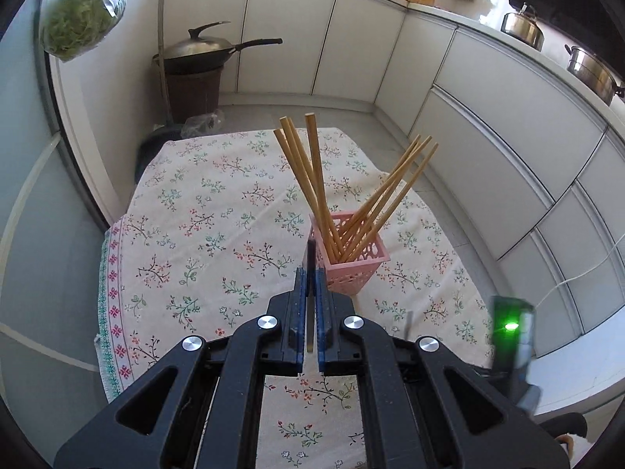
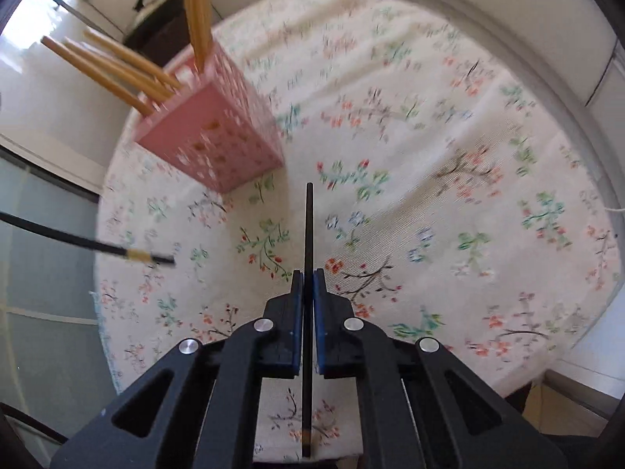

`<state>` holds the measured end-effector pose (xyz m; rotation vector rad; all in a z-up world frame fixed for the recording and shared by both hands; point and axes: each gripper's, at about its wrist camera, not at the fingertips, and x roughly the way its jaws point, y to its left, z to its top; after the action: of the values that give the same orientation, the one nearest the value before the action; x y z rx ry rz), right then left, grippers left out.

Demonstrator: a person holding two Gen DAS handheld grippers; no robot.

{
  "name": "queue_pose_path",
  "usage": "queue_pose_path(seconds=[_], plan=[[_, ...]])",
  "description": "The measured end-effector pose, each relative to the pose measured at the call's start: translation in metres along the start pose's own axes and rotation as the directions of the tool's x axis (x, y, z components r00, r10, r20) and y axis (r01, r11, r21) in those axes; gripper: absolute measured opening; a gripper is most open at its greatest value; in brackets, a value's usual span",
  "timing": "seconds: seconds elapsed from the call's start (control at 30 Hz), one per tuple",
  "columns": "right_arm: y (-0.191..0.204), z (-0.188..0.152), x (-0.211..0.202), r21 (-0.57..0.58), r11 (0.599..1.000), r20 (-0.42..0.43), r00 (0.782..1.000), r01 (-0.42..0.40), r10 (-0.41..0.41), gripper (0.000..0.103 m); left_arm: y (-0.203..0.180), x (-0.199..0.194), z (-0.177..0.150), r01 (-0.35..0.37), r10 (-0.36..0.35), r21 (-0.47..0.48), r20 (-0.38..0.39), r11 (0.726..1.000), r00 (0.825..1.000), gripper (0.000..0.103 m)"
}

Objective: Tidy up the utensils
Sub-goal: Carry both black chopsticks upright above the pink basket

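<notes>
Evidently, a black chopstick [image 1: 310, 273] is being clamped in the left gripper [image 1: 310, 279], and another [image 2: 308, 258] is being pinched by the right gripper [image 2: 308, 281], both carried above the cloth [image 2: 429, 195]. Wooden chopsticks [image 1: 312, 179] are being kept in the pink holder [image 1: 351, 269] nearby. Each black stick is judged light, stiff and slippery; a mid-shaft hold is being favoured, since a tip grip would likely let it pivot.

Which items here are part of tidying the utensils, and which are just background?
Job: pink holder, wooden chopsticks, black chopstick in right gripper, another in left gripper.
Background: wok, pots, bag of greens.
</notes>
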<state>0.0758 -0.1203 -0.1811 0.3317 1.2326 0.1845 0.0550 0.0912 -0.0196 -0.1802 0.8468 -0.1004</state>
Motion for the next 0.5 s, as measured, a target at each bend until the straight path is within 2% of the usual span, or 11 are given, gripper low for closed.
queue_pose_path(seconds=[0.1,0.2,0.5], plan=[[-0.011,0.002,-0.045,-0.003,0.998,0.074,0.995,-0.063,0.063,0.005,-0.003,-0.006,0.0,0.004,-0.004,0.006,0.015,1.0,1.0,0.003],[-0.014,0.002,-0.088,-0.012,0.993,0.15,0.981,-0.121,0.122,0.005,-0.007,-0.014,0.0,0.018,-0.018,0.01,0.036,1.0,0.999,0.003],[-0.005,0.035,-0.186,-0.041,0.966,0.325,0.911,-0.254,0.253,0.005,-0.027,-0.042,0.025,0.062,-0.06,-0.01,0.143,0.998,0.988,0.003]])
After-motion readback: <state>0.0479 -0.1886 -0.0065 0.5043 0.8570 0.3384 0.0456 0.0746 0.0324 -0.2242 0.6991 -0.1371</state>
